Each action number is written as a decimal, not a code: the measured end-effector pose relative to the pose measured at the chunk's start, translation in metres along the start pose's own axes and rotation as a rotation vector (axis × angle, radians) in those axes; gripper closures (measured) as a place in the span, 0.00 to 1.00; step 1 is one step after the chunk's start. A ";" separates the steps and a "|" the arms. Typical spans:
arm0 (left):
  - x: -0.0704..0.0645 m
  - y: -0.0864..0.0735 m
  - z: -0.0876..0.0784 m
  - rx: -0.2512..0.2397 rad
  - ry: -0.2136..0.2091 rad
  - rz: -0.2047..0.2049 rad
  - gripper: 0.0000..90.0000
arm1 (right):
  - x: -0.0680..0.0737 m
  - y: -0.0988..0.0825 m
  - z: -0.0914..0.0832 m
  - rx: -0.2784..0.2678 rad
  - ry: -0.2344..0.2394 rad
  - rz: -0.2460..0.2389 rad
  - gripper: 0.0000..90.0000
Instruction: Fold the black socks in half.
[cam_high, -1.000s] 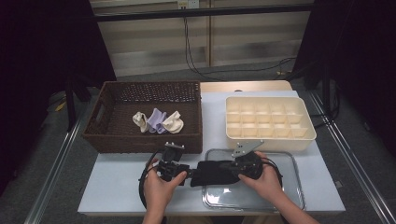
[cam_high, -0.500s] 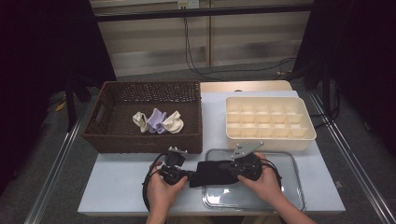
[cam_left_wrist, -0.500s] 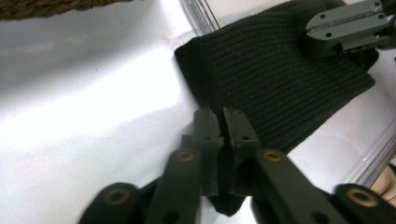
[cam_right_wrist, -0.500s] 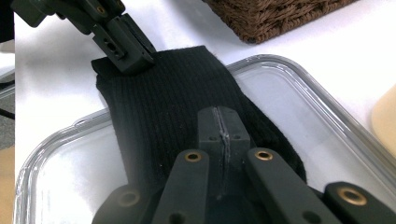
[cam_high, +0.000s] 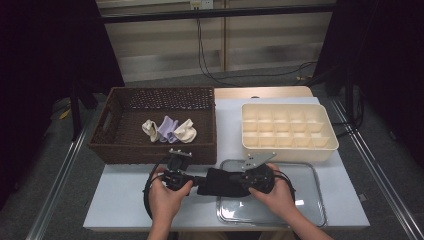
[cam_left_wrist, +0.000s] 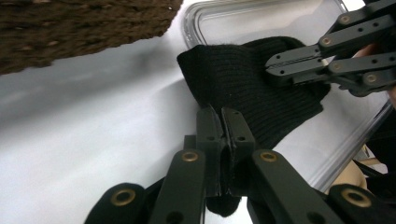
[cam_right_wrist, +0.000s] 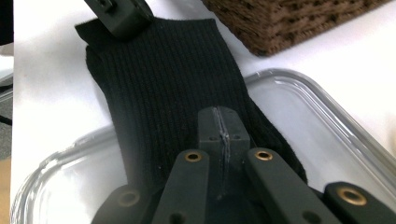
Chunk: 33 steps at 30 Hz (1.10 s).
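Note:
A black ribbed sock (cam_high: 220, 182) is stretched level between my two grippers, over the left edge of a clear tray (cam_high: 300, 202). My left gripper (cam_high: 196, 180) is shut on the sock's left end; in the left gripper view the jaws (cam_left_wrist: 220, 116) pinch the cloth (cam_left_wrist: 247, 84) tightly. My right gripper (cam_high: 243, 181) is shut on the sock's right end, and the right gripper view shows its closed jaws (cam_right_wrist: 223, 116) on the fabric (cam_right_wrist: 173, 79). Each view also shows the other gripper at the sock's far end.
A brown wicker basket (cam_high: 155, 150) at the back left holds three pale socks (cam_high: 170, 130). A cream box with several compartments (cam_high: 290, 152) stands at the back right. The white tabletop (cam_high: 120, 200) lies left of the tray.
The left hand has shifted slightly left and up, and the sock is drawn out longer between the grippers. The right hand has kept still.

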<state>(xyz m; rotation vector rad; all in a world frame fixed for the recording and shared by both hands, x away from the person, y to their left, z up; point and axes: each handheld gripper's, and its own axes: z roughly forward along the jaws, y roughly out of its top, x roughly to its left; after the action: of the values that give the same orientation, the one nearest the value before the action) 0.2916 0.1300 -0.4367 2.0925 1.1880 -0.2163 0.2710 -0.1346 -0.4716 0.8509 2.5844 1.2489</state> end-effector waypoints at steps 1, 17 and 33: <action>0.001 0.001 -0.003 0.000 -0.004 0.000 0.96 | 0.001 0.002 0.002 0.003 0.000 -0.003 1.00; 0.007 0.002 -0.011 0.051 0.017 0.001 0.96 | 0.024 0.022 0.018 0.016 0.061 -0.064 1.00; 0.003 0.004 -0.030 0.020 -0.017 0.010 0.96 | 0.037 0.033 0.050 0.030 0.095 -0.060 1.00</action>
<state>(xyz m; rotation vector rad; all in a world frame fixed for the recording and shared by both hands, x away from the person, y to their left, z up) 0.2911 0.1503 -0.4140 2.1095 1.1695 -0.2416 0.2720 -0.0645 -0.4747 0.7302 2.6872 1.2661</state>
